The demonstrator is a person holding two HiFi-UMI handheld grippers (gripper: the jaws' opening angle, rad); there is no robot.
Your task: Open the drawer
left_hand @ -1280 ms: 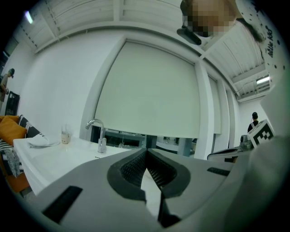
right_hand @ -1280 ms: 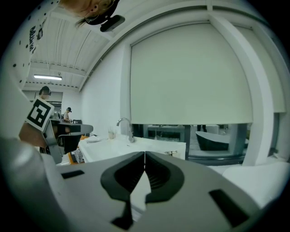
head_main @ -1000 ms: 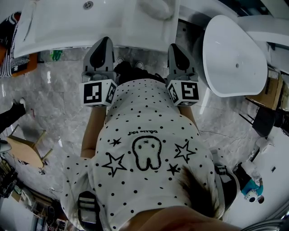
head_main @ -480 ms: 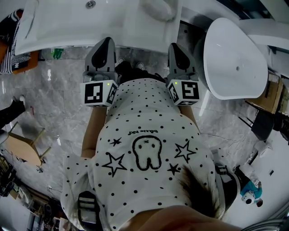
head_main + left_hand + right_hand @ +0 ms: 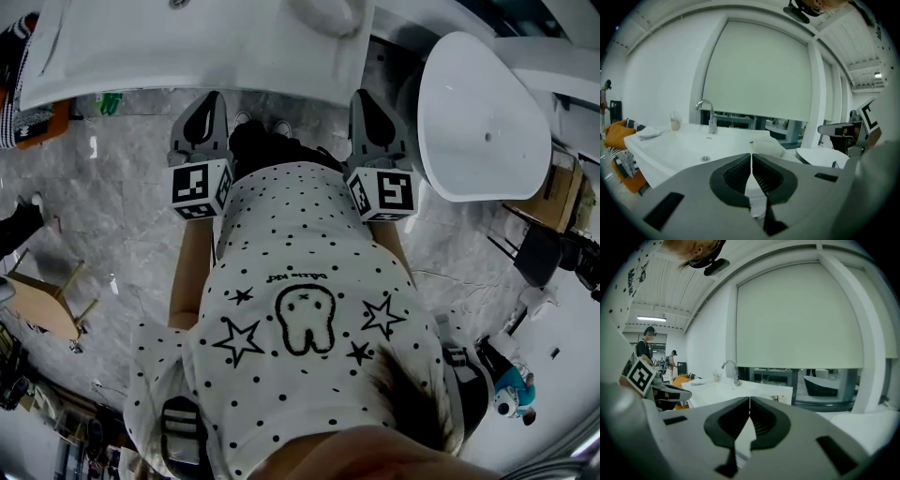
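No drawer front shows in any view; the white vanity top (image 5: 187, 52) with its sink overhangs whatever is below it. My left gripper (image 5: 212, 99) is shut with nothing between its pads, its tips just in front of the vanity's edge and below it. My right gripper (image 5: 364, 97) is also shut and empty, its tips at the vanity's front right corner. In the left gripper view the shut left gripper (image 5: 751, 157) points over the sink top (image 5: 679, 145) toward the faucet (image 5: 709, 117). The right gripper (image 5: 749, 402) points over the same counter (image 5: 717, 391).
A white oval tub (image 5: 483, 117) stands to the right of the vanity. A crumpled white cloth (image 5: 768, 146) and a cup (image 5: 674, 123) lie on the counter. Orange and striped fabric (image 5: 33, 122) sits at the left, a wooden stool (image 5: 47, 309) on the marble floor. People (image 5: 645, 350) stand far off.
The left gripper has sunk: its tips, which overlapped the vanity's edge, now sit below and clear of it. The right gripper has stayed put. Both jaws remain shut.
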